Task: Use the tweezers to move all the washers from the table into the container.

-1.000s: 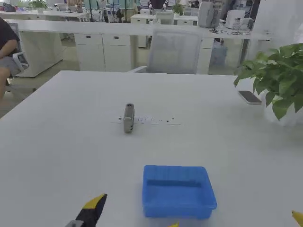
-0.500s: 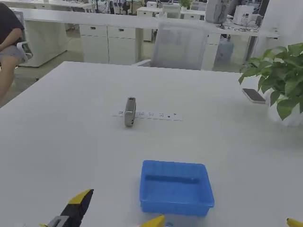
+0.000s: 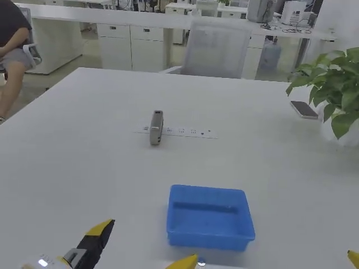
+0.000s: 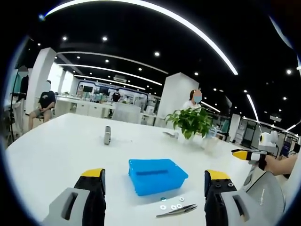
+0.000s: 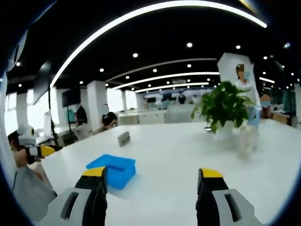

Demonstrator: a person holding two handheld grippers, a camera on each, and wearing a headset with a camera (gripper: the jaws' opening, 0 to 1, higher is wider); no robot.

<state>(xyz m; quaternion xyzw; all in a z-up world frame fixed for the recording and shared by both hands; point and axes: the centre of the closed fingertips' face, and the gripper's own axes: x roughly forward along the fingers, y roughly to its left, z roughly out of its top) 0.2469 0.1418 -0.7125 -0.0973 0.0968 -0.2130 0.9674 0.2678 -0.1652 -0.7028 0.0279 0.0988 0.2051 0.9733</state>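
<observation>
Tweezers [image 4: 177,211] lying untouched on the table, both grippers empty.

Your left gripper [image 4: 154,173] holds its 2 jaws wide apart with nothing between them, and your right gripper [image 5: 151,172] is spread just the same. In the left gripper view the tweezers lie flat on the white table [image 4: 61,141], near its front edge. The washers [image 4: 172,206] sit in a loose cluster just beside them, between the tweezers and the blue container [image 4: 141,181]. To my eye the left gripper is the better placed, so lower it square over the middle of the tweezers' arms. Close gently, because thin metal on a smooth top will likely skid. Keep the jaws clear of the washers so none scatter.
</observation>
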